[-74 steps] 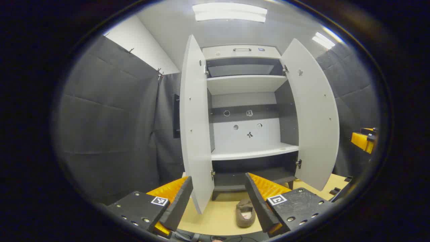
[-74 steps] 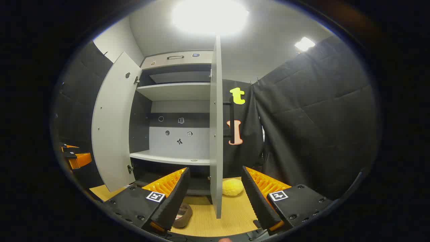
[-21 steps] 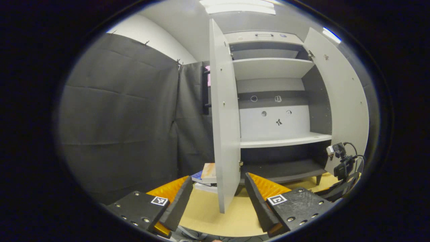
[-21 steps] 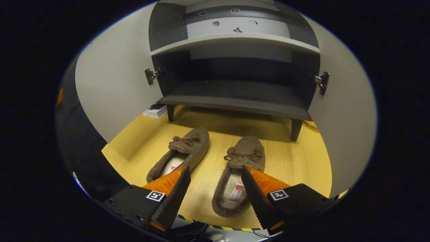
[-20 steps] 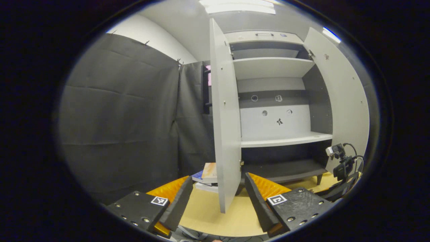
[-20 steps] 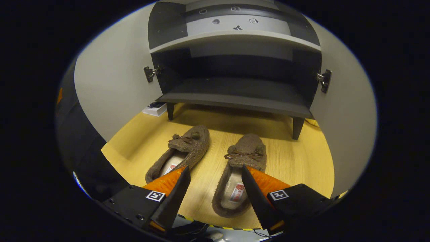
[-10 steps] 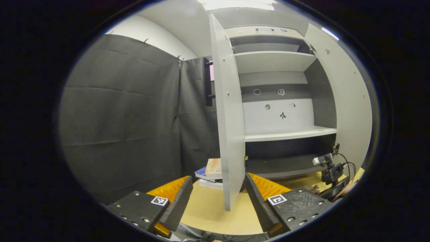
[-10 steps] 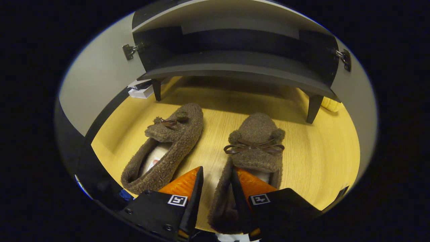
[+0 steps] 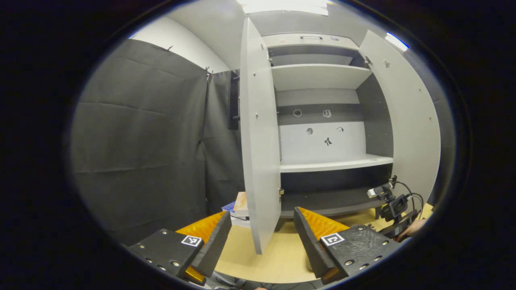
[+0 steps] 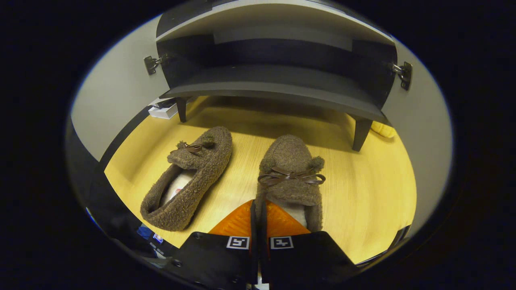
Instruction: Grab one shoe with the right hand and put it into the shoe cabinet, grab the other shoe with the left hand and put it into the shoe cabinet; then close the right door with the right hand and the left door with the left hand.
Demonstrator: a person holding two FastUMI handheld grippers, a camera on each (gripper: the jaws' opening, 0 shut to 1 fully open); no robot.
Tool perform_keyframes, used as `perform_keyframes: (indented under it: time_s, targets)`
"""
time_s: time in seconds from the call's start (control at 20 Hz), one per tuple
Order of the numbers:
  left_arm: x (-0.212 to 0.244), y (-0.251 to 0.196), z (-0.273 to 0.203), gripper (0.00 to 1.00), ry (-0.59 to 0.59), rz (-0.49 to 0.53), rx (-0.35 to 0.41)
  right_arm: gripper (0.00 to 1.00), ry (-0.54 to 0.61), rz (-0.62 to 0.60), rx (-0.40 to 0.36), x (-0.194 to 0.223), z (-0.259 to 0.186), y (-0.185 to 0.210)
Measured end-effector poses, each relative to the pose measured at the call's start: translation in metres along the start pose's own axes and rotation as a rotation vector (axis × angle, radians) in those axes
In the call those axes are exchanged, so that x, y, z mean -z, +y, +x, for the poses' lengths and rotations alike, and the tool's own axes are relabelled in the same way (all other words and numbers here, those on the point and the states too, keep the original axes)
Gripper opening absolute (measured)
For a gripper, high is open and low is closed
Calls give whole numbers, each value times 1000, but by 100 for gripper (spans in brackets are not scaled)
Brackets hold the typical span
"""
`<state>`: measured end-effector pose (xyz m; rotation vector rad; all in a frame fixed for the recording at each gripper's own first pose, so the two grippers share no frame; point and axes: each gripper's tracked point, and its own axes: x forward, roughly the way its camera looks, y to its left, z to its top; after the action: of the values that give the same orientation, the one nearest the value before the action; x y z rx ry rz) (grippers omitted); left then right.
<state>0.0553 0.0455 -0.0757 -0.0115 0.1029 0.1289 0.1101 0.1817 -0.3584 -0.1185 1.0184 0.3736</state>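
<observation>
Two slippers lay on the floor (image 10: 375, 193) before the cabinet (image 10: 278, 90); right gripper (image 10: 258, 207) apparently clamped on the right slipper's (image 10: 291, 169) side wall for lifting, left gripper (image 9: 262, 229) waiting spread wide

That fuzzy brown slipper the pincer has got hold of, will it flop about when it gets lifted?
Probably somewhat. The right gripper pinches only the slipper's thin fleecy side wall, so the toe may sag. It looks soft and light, so it should lift easily. The nubbly pile likely grips well, and its flat sole makes rolling unlikely.

Brown fuzzy shoes (image 10: 291, 169), yellow wood-grain floor (image 10: 363, 193), grey cabinet (image 9: 322, 76).
</observation>
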Motion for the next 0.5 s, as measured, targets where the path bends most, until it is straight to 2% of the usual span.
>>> perform_keyframes:
  time_s: [0.2,0.25,0.5]
  targets:
    - [0,-18,0,90,-5,-12,47,5,-40,43,-30,-9,-24,0]
    - [-1,-24,0,97,-6,-12,61,5,-53,42,-33,-12,-32,0]
    - [-2,-50,-2,97,-13,-9,118,5,-146,6,-50,-41,-71,-1]
